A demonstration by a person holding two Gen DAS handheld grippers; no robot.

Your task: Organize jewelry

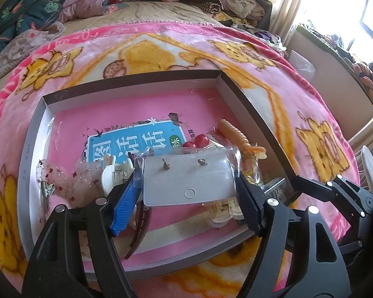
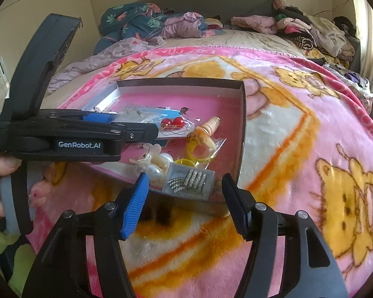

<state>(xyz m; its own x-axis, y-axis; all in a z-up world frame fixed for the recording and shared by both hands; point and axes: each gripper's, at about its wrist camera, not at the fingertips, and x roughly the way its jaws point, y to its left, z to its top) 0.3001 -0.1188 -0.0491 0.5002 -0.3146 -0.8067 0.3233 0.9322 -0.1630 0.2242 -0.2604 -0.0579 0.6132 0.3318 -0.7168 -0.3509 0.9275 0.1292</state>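
Left gripper (image 1: 189, 193): jaws flank a clear-bagged white earring card (image 1: 186, 176) over the pink-lined shallow box (image 1: 134, 74); contact unclear.
Right gripper (image 2: 184, 203): jaws apart, empty, before a clear plastic case of silver rings (image 2: 190, 181) in the box's near corner.

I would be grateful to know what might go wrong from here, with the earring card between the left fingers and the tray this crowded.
1. The bagged earring card sits between the left gripper fingers; whether the pads press it is unclear, and the slippery sleeve may slide out.
2. Hair clips crowd right beneath it, so lowering could snag one.
3. The clear ring box sits at the tray's near wall before the open right gripper; a nudge might tip it.
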